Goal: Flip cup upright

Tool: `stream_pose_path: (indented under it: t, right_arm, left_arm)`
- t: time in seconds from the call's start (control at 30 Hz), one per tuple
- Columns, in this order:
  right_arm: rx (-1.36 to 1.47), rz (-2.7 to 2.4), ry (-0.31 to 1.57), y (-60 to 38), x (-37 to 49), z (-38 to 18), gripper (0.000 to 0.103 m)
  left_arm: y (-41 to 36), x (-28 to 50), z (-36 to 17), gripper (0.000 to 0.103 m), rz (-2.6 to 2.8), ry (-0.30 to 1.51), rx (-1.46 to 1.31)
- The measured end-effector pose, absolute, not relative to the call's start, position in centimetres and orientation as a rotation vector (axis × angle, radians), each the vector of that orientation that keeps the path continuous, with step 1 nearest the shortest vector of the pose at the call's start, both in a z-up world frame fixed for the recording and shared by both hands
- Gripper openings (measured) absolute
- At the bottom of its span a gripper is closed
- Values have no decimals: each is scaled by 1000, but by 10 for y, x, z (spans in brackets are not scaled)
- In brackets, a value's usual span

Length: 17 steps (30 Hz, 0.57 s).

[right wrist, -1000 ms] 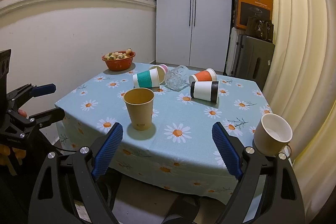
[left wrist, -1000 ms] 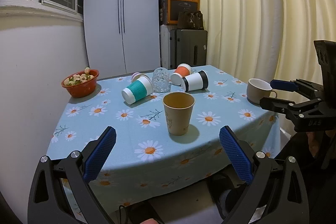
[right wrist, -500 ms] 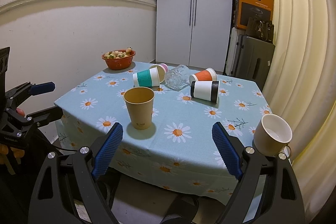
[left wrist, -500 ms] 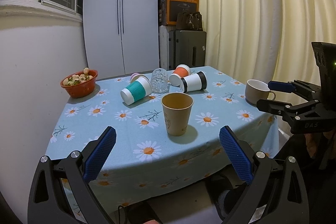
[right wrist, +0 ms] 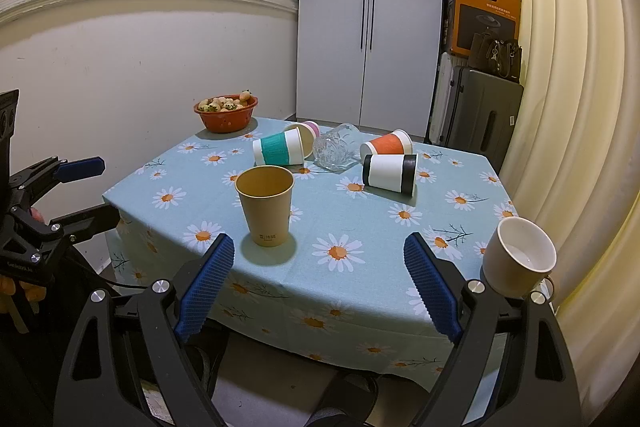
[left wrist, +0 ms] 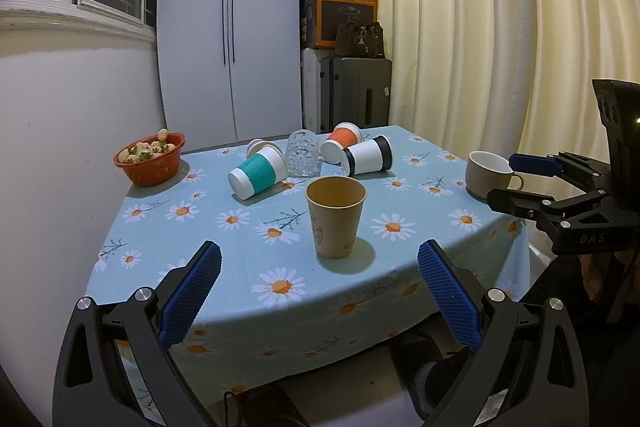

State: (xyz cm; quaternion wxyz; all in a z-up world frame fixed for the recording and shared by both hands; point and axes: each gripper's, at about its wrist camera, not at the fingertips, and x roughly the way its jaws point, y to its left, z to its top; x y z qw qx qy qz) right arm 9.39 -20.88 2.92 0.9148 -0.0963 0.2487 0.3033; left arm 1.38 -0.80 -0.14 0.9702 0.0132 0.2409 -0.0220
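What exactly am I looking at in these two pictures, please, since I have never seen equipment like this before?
There is no robot here: a person holds a two-fingered gripper in each hand, and each carries a fisheye camera looking forward along its blue-padded jaws. One picture is from the left gripper, the other from the right gripper; each also catches the other at its edge. Both stand open and hold nothing. Ahead is a table with a daisy cloth. On it a brown paper cup and a beige mug stand upright, while the teal cup, black-banded cup, orange cup and a glass lie tipped over. A red bowl sits at the far left.
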Motion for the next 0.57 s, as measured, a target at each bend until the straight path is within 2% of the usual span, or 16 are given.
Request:
stream_pose_path:
  t: [0.57]
  right_arm:
    - [-201, 624, 514, -209, 94, 29, 86]
  left_arm:
    - [-7, 14, -1, 96, -31, 484, 19]
